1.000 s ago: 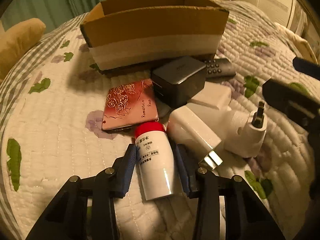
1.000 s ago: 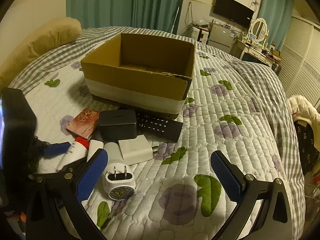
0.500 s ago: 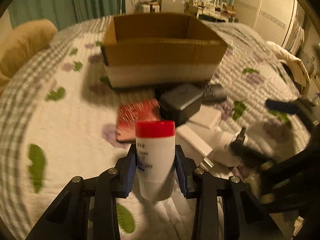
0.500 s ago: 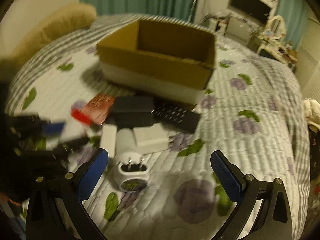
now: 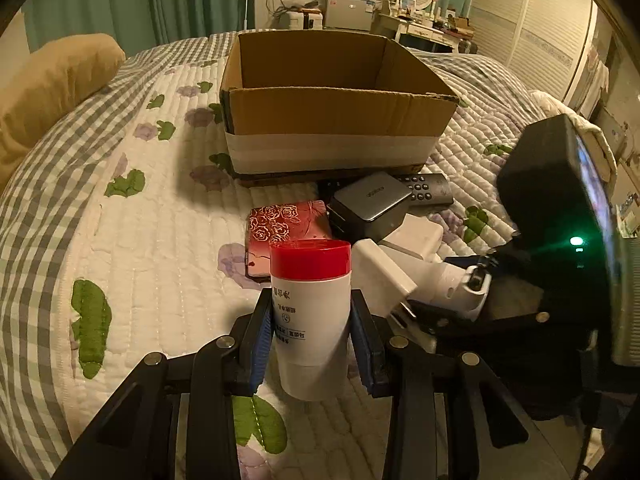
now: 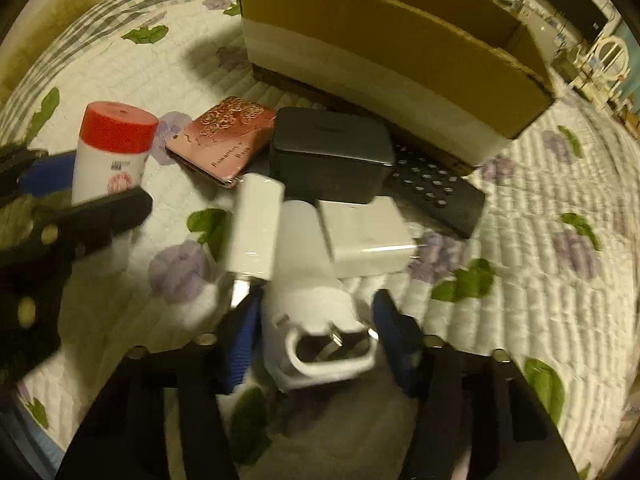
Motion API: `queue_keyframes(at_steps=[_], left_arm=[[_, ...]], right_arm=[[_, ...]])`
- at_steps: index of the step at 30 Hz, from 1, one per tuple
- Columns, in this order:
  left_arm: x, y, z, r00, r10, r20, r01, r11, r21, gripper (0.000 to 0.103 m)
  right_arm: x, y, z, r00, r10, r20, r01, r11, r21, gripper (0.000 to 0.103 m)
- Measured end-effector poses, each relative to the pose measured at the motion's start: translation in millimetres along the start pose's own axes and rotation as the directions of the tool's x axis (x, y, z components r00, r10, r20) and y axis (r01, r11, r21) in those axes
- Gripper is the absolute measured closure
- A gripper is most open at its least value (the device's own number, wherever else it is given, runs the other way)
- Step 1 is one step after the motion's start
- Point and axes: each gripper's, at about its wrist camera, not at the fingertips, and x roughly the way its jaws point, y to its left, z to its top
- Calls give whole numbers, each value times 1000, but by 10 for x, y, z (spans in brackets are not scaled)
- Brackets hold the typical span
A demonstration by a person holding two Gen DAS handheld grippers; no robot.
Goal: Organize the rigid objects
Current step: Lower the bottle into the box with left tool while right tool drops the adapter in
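Red-capped white bottle (image 5: 310,312), upright, pinched in our left claw (image 5: 312,340) above the quilted bed (image 5: 120,240), cardboard box (image 5: 336,120) beyond. Right wrist view, blurred: our right claw (image 6: 316,340) straddles the white round plug adapter (image 6: 308,312); whether its pads press it we cannot tell. Remote (image 6: 436,196) lies beside the box.

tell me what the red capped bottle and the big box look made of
Red-capped bottle: likely plastic, smooth white body with a slight sheen, matte red cap. Box: corrugated cardboard, dull brown with rough cut edges, and a paler, tape-like white band around its base.
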Motion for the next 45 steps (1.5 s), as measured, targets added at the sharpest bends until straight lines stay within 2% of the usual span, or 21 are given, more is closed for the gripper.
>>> queue_keyframes(at_steps=[5,8,11,18,21,25,28,31,33,35,37,41,45], left_arm=[[-80,25,35,1000,2,18,-2,1000,2,67],[-178,22,104,999,10,42,-10,1000,11,67],[-326,10,221,997,9,82,-11,1000,21,67],[-637,0,673,986,-35,162,28,999,41,67],[-737,26,942,979,-46,199,39,999,38,67],[-767,48,1357,972,-22,233,9,998,58,67],[-647,72,1697,973,2,231,-18,998,65,67],[-420,98,1947,974,21,225,-40,996,82,67],[-181,102,2091,977,35,209,-58,993,103,66],[40,130,2183,983,21,180,-38,995,91,66],[247,158,2243,988,-4,156,-7,997,71,66],[677,154,2294,996,-3,88,-3,997,76,66],[913,189,2263,998,-5,63,2,999,48,66]], right_arm=[[-168,37,-100,998,-27,60,27,1000,-7,56],[-424,46,-203,993,-23,119,23,1000,2,57],[-774,14,-192,978,-57,202,57,998,10,58],[-1505,-93,173,904,-116,412,116,993,25,58],[-1779,-221,465,861,-150,485,145,988,47,58],[-1989,-414,871,815,-158,558,134,987,84,58],[-2025,-571,1132,790,-184,585,144,983,115,58],[-1955,-737,1370,788,-190,586,133,981,139,58],[-1845,-819,1502,796,-189,575,130,981,142,58],[-1719,-906,1613,803,-200,561,134,979,157,58],[-1561,-1009,1690,814,-201,545,128,977,169,58],[-1259,-1151,1746,839,-198,507,116,975,189,58],[-999,-1268,1753,859,-194,473,106,973,207,58]])
